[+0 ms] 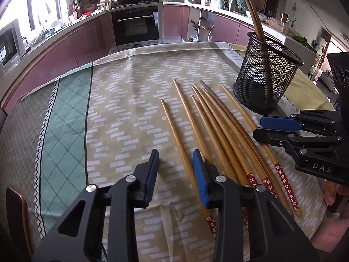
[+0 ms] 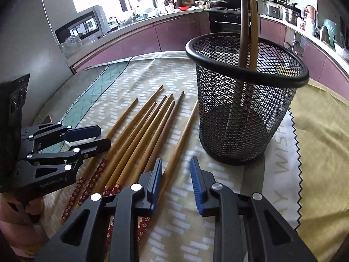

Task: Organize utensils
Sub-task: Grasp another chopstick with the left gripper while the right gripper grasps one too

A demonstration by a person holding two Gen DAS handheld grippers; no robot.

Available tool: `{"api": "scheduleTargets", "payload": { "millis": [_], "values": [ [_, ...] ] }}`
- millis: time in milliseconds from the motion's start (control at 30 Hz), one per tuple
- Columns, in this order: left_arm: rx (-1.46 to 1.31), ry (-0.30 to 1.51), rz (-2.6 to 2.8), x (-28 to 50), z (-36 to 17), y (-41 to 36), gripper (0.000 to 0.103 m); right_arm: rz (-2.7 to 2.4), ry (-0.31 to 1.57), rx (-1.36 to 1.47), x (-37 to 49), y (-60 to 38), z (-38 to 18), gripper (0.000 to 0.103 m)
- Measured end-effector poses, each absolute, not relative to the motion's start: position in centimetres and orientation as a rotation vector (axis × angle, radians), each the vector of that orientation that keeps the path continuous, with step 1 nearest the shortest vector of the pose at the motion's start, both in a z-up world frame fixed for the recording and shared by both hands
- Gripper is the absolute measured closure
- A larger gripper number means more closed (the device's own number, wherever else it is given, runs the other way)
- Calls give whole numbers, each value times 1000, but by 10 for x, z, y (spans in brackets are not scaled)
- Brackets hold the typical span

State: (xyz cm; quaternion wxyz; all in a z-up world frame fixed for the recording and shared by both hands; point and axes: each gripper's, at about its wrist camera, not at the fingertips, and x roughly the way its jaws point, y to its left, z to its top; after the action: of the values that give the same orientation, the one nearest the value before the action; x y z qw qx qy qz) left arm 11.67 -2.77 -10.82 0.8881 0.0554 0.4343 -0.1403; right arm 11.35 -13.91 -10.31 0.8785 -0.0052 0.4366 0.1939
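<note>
Left tool [image 1: 175,159]: fingers spread, nothing pinched. 1 loose chopstick [image 1: 178,144] runs up between its blue pads [image 1: 199,174], close against the right pad; can't tell if it touches. Left pad sits over bare cloth.

Right tool [image 2: 176,168]: fingers spread too, nothing pinched. Rightmost chopstick [image 2: 183,131] of the pile passes just beside and under its left pad; gap between the fingers shows only tablecloth.

Chopsticks: 7 loose ones lie flat on the table, fanned, tips pointing away toward the kitchen counter, red flower-print handle ends [image 1: 285,185] toward the tools. They overlap at the handle end and spread out at the tips.

Mesh holder [image 2: 246,113]: black, upright, on the table just right of the pile, apart from it. 2 chopsticks [image 2: 247,21] already stand in it, leaning on the rim, tips up.

In the left wrist view the right tool [image 1: 265,127] comes in from the right edge, low over the handle side of the pile, fingers stacked 1 above the other with a narrow gap.

Tablecloth [image 1: 122,100]: beige with white dashes, green checked band at left, yellow section under and beyond the holder.
</note>
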Motion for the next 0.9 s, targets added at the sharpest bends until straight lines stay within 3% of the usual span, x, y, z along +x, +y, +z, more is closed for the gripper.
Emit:
{"api": "scheduleTargets", "payload": {
  "millis": [333,900],
  "values": [
    [84,906,-294,130,-109,-32,91,382,913,29,120,-143,-104,95],
    [27,865,-273,114,-97,-22,95,446,871,107,108,-159,-92,97]
  ]
}}
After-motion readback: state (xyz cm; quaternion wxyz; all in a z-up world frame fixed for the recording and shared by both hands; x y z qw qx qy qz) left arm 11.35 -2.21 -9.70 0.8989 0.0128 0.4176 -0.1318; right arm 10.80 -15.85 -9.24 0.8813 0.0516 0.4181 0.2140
